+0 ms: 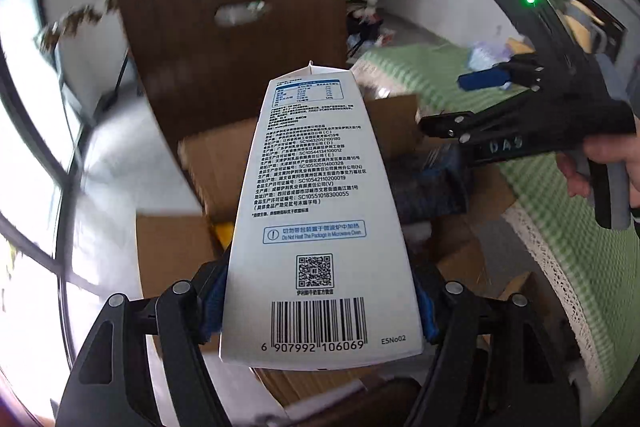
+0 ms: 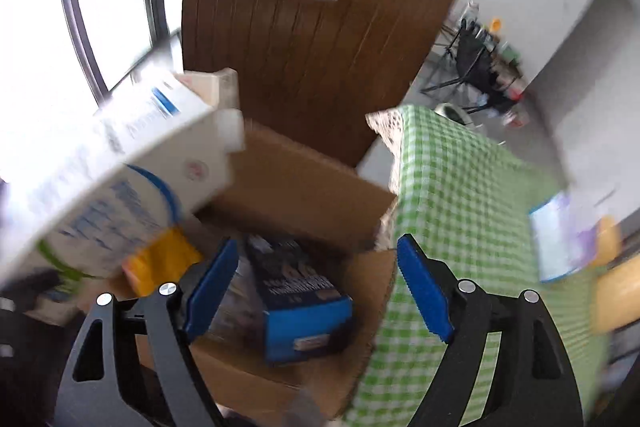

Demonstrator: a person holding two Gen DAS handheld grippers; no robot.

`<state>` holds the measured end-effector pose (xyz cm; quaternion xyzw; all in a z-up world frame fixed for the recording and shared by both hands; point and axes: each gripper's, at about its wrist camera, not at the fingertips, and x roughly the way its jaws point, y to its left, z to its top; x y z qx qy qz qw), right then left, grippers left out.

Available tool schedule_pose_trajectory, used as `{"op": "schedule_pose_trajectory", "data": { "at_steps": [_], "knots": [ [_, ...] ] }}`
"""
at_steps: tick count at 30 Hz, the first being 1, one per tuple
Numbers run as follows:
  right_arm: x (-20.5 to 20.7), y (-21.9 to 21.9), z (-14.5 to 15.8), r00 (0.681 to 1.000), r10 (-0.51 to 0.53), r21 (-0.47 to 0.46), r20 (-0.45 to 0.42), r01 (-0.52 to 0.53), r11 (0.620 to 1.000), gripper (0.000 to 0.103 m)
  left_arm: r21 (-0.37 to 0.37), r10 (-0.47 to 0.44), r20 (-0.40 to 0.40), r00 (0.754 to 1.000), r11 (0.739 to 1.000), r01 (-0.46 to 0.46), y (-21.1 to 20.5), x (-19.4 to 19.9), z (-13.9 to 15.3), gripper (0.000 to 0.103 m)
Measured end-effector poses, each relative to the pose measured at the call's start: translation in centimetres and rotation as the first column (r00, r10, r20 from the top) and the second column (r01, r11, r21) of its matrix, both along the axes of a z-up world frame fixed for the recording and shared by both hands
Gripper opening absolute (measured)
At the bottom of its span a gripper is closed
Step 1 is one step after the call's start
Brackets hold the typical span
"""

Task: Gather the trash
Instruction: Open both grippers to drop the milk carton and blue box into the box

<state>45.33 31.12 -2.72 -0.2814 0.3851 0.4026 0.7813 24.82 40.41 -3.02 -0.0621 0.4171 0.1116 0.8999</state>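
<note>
Milk carton [image 1: 316, 227] is clenched at its barcode end between the blue pads of the left claw [image 1: 320, 311], long axis pointing straight ahead from it, over the cardboard box [image 2: 304, 187]. Right claw [image 2: 320, 287] stands released above a blue packet [image 2: 304, 319] in the box.

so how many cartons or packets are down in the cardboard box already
2 that show: a dark blue carton lying in the cardboard box, and a yellow packet at its left. More may be hidden behind the white milk carton clamped in the left gripper.
</note>
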Motion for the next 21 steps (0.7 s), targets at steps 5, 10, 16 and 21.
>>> {"op": "schedule_pose_trajectory", "data": {
  "at_steps": [5,10,16,21],
  "knots": [
    [3.6,-3.4,2.9,0.958,-0.07,0.265,-0.278,0.147,0.953,0.08,0.106,-0.23,0.04,0.972,0.969,0.225,-0.2,1.4,-0.5,0.069],
    [1.8,-2.6,2.9,0.963,-0.056,0.245,-0.265,0.124,0.962,0.08,0.198,-0.44,-0.031,0.897,0.877,0.437,-1.0,3.1,-4.0,0.069],
    [-0.7,-2.3,1.6,0.965,-0.031,0.218,-0.262,0.091,0.972,0.08,0.189,-0.443,-0.317,0.839,0.837,0.513,1.7,4.9,-10.3,0.077],
    [-1.7,-1.9,0.8,0.967,-0.011,0.2,-0.256,0.064,0.978,0.08,0.158,-0.211,-0.349,0.913,0.947,0.279,5.6,6.2,-11.4,0.097]
  ]
}}
